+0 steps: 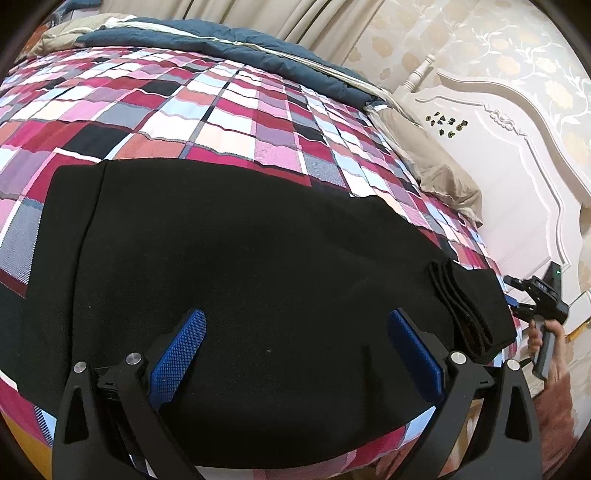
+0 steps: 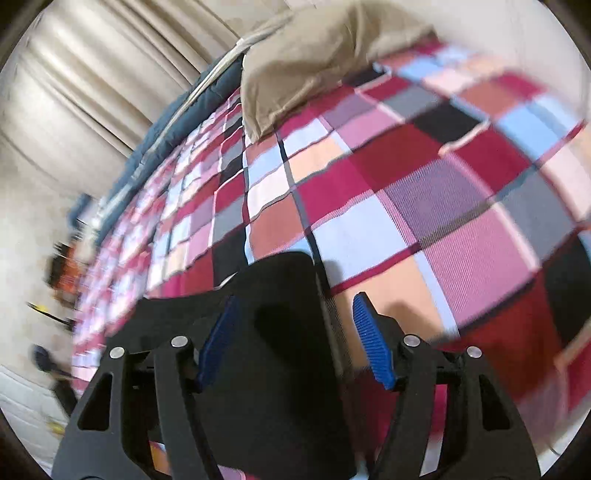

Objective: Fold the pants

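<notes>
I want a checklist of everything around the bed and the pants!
Surface: checkered bedspread on the bed.
Job's things: black pants lying flat, waistband at the right end.
Clutter: tan pillow; dark blue quilt along the far edge.
Grippers: left gripper open above the pants; right gripper open over the waistband end.
Cables: nothing seen.
Surroundings: white headboard, beige curtains, floral wallpaper.

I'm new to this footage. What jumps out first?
The black pants lie spread across the near side of a bright plaid bedspread. Both the left hand-held gripper and the right hand-held gripper are open over them. A tan pillow lies beside the white headboard.
</notes>
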Tool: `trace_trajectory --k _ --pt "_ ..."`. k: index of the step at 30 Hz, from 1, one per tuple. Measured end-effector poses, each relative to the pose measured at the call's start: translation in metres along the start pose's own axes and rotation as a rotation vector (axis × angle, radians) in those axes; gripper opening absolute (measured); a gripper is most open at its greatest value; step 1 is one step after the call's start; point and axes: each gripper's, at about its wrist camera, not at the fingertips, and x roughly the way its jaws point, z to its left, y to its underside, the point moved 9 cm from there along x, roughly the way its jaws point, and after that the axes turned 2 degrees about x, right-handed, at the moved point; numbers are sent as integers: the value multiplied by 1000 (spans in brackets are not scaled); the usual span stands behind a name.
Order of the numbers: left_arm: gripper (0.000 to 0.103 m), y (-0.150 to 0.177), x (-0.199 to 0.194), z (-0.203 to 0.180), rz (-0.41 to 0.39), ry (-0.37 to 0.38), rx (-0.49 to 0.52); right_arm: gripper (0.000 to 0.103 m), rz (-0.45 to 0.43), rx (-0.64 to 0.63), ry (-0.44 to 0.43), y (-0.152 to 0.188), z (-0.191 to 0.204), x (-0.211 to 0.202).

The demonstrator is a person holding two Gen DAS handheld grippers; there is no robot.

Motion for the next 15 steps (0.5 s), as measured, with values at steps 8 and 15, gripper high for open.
trace_trajectory --k 8,15 --pt "98 1 3 -2 13 -29 19 31 125 65 -166 -3 -4 47" --pt "98 2 4 -2 16 -37 32 27 133 128 -239 -3 -19 53"
